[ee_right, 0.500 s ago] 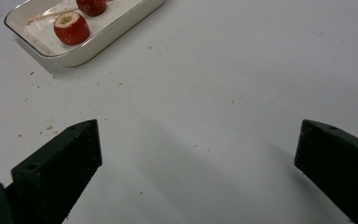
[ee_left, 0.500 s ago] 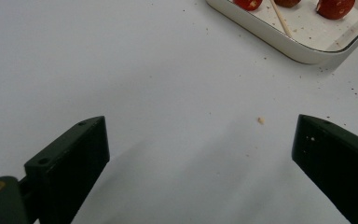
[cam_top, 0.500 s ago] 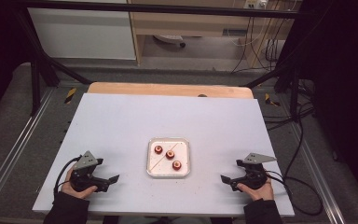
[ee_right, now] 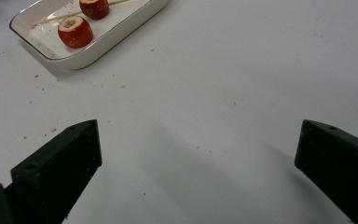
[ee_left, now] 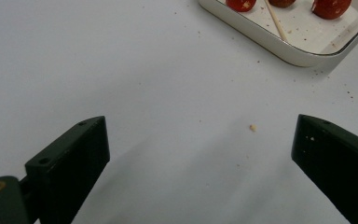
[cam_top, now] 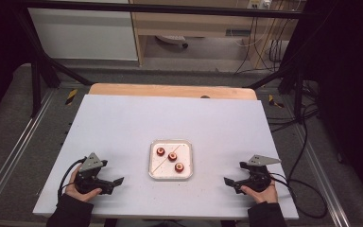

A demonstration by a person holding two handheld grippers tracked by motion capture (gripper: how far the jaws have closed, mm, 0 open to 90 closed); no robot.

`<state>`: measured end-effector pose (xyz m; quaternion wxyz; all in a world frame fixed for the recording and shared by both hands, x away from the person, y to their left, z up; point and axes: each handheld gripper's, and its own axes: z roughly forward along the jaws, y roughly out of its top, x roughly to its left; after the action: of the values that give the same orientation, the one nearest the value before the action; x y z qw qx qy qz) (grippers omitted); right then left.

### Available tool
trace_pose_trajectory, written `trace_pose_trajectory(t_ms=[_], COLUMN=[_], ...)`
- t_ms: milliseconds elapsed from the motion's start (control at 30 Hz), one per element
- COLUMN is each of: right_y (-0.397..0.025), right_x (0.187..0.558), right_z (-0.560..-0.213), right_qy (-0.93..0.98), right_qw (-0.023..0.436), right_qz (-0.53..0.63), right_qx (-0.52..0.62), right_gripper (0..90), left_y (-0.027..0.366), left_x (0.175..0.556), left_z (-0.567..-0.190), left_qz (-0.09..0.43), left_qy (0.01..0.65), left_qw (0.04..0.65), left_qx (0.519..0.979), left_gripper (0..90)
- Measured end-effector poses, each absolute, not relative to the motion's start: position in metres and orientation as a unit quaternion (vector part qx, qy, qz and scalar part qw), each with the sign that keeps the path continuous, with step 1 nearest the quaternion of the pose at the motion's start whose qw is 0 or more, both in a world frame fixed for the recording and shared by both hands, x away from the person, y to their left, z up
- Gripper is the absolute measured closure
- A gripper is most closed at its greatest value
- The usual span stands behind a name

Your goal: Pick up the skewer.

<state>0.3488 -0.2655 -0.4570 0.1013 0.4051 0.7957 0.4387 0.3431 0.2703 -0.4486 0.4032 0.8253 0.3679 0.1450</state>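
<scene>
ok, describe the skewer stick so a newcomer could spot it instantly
Find the white tray at the middle of the white table. Inside lie three red fruit pieces and one thin pale wooden stick running diagonally. It is the tray's one long, straight, non-red item.

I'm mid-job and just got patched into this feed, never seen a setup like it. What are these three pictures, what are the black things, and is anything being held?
There is no robot here: a person sits at a white table and holds a two-jaw gripper in each hand. The high view looks down from above; the left gripper is at its left, the right gripper at its right. The other two pictures come from cameras riding on each gripper, so the black blocks at the bottom are that gripper's own jaws. Both stand wide open over bare table, holding nothing. Between them lies a small white tray with three red fruit pieces and a thin wooden stick. Crumbs are scattered around it.
</scene>
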Motion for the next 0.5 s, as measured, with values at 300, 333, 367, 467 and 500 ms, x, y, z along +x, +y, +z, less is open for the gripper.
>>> trace_pose_trajectory(t_ms=[300,333,367,467,500], right_y=[-0.265,-0.265,-0.265,-0.265,-0.266], right_x=[0.349,0.349,0.349,0.349,0.349], right_z=[-0.457,-0.457,-0.457,-0.457,-0.457], right_qy=[0.797,0.796,0.796,0.796,0.796], right_qw=[0.102,0.101,0.101,0.103,0.103], right_qz=[0.437,0.438,0.437,0.439,0.439], right_qx=[0.404,0.405,0.405,0.404,0.403], right_gripper=[0.8,0.9,0.8,0.8,0.8], left_y=[0.263,0.262,0.262,0.259,0.258], left_x=[0.343,0.343,0.343,0.343,0.343], left_z=[-0.449,-0.448,-0.448,-0.448,-0.447], left_qz=[0.140,0.140,0.140,0.139,0.139], left_qy=[0.365,0.364,0.364,0.361,0.361], left_qw=[0.400,0.400,0.400,0.401,0.402], left_qx=[0.829,0.829,0.829,0.830,0.830], left_gripper=[4.0,4.0,4.0,4.0,4.0])
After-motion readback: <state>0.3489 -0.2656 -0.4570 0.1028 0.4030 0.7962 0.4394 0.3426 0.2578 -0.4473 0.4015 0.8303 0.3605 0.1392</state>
